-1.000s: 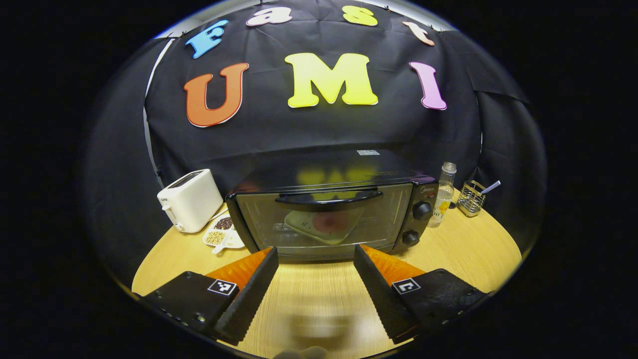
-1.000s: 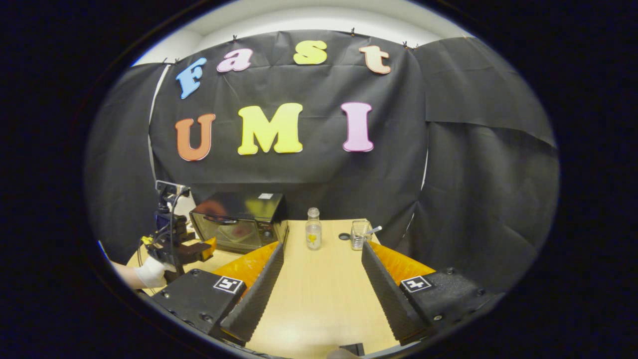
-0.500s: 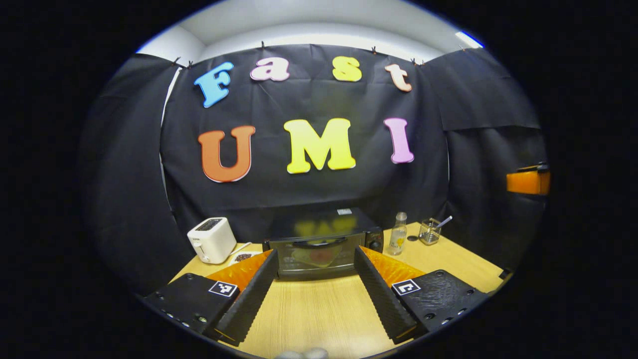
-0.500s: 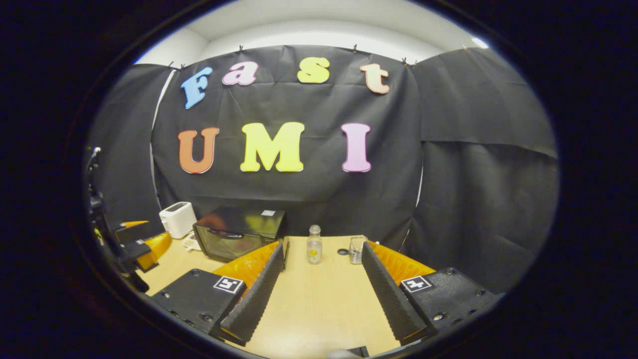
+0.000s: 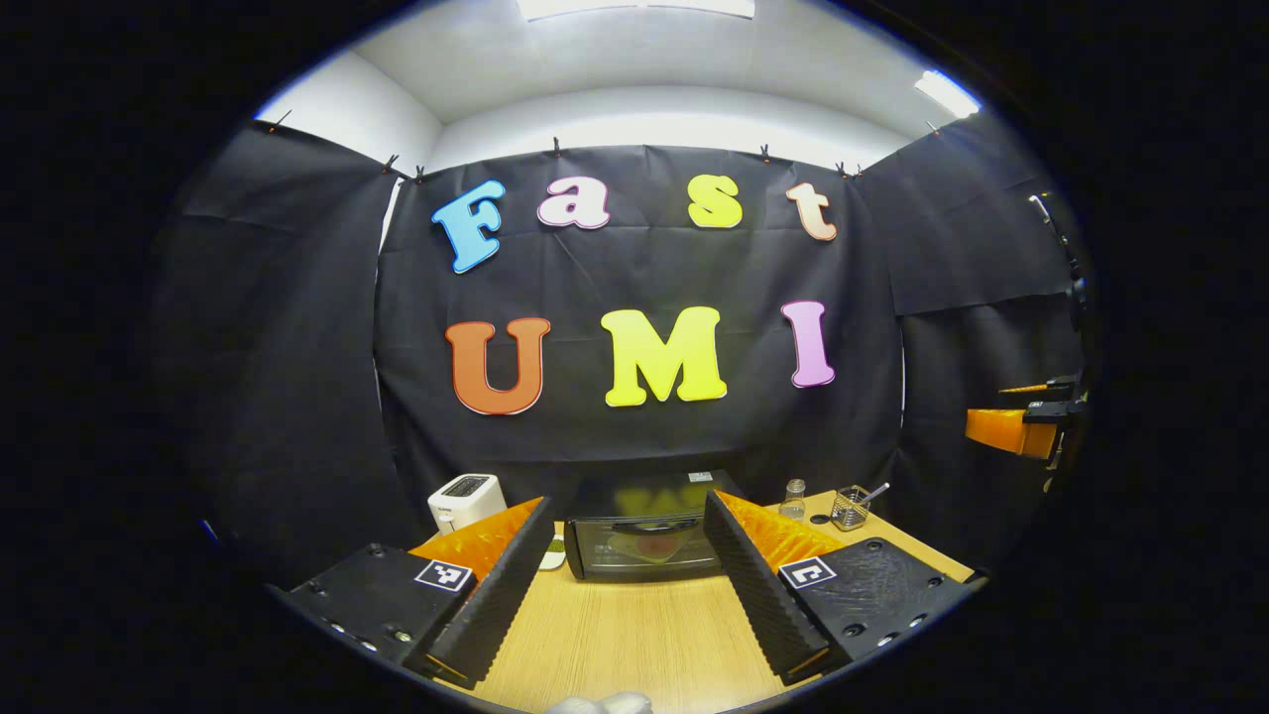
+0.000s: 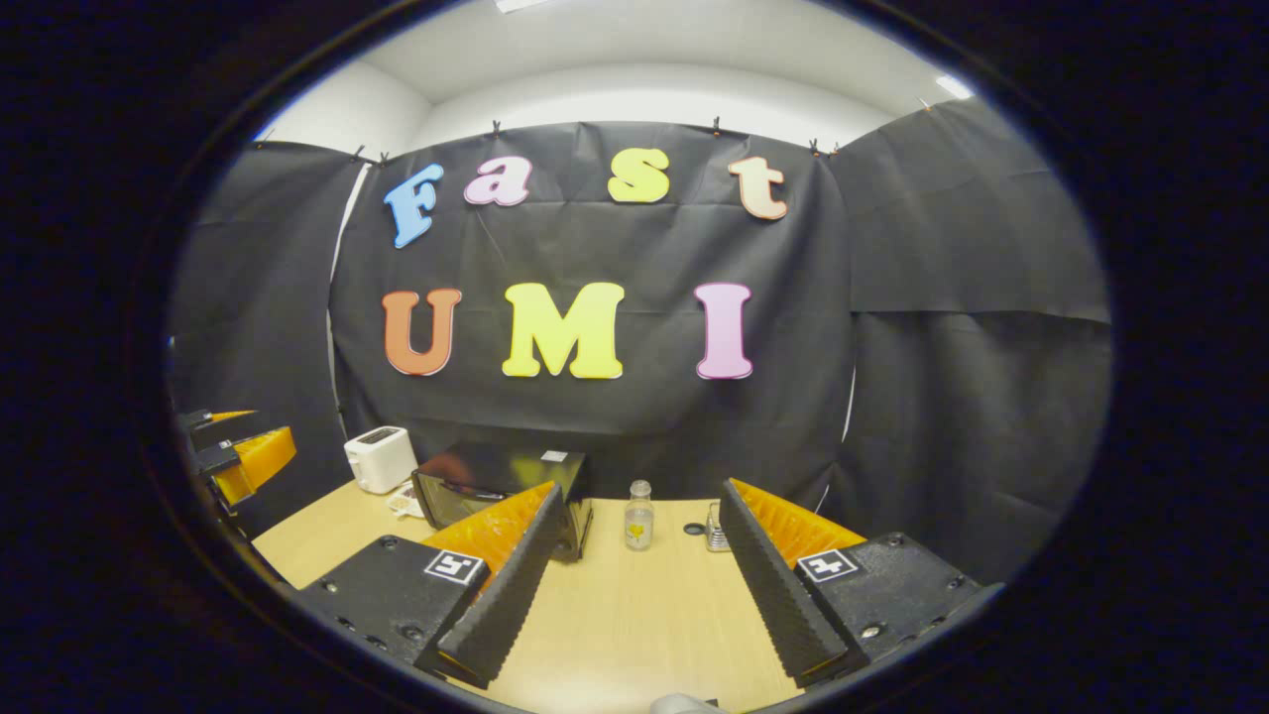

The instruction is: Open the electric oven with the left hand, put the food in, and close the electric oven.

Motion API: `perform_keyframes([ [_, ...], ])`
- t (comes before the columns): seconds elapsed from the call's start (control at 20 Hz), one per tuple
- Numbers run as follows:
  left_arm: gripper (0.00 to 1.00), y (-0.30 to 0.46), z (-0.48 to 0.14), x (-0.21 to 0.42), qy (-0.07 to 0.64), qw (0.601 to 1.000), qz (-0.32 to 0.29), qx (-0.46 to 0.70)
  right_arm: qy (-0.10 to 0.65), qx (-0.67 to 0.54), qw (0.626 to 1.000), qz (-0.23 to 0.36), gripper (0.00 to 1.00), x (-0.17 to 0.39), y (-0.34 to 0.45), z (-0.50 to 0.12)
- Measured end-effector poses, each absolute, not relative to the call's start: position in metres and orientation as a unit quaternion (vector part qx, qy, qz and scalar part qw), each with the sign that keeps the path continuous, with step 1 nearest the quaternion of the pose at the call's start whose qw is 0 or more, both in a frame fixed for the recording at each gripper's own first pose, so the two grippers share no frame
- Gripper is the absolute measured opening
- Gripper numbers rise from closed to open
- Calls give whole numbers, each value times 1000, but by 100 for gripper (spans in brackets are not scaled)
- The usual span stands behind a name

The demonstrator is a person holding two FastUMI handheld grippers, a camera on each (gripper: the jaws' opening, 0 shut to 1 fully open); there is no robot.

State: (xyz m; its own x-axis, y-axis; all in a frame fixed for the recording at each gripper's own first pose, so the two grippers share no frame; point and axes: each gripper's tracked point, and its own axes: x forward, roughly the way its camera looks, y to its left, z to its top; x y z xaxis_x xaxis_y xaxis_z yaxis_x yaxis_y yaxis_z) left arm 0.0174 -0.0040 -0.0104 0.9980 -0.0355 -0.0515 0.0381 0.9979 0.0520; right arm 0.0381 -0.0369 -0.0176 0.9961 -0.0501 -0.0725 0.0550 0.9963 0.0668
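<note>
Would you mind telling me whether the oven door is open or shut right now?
Shut. In the left gripper view the oven door stands upright, flush with its front, handle at top; a plate with something red shows through the glass.

Glossy black oven [image 5: 644,543], wood-grain table [image 5: 634,635]

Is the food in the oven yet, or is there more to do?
It looks done. The oven door is shut, and a plate with something reddish on it shows through the glass. Nothing is in hand: the left gripper and right gripper are both open and empty, held back from the oven over the table. Nothing seems left to do.
</note>
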Motion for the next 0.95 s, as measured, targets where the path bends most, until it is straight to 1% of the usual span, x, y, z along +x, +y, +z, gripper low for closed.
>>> perform_keyframes([
  [0.2,96,-7,2,16,17,1000,-13,17,27,36,999,-18,96,37,-40,-11],
  [0.4,96,-8,5,22,18,1000,-12,18,24,35,999,-23,96,36,-44,-9],
  [0.45,100,-9,7,22,17,1000,-13,18,24,35,999,-25,96,35,-45,-9],
  [0.5,96,-10,8,23,17,1000,-15,19,25,36,999,-26,96,34,-46,-10],
  [0.7,96,-14,11,22,14,999,-21,21,26,41,998,-32,96,32,-49,-11],
  [0.75,100,-15,11,23,14,999,-23,20,26,40,998,-33,96,32,-49,-11],
  [0.8,96,-16,10,24,15,999,-24,19,26,39,998,-33,96,31,-48,-11],
  [0.85,96,-17,10,23,15,999,-26,18,26,38,998,-33,96,30,-47,-11],
  [0.9,96,-16,9,23,15,999,-26,19,25,37,998,-33,100,30,-47,-10],
  [0.95,96,-17,8,24,17,999,-26,19,24,37,998,-33,96,30,-48,-9],
])
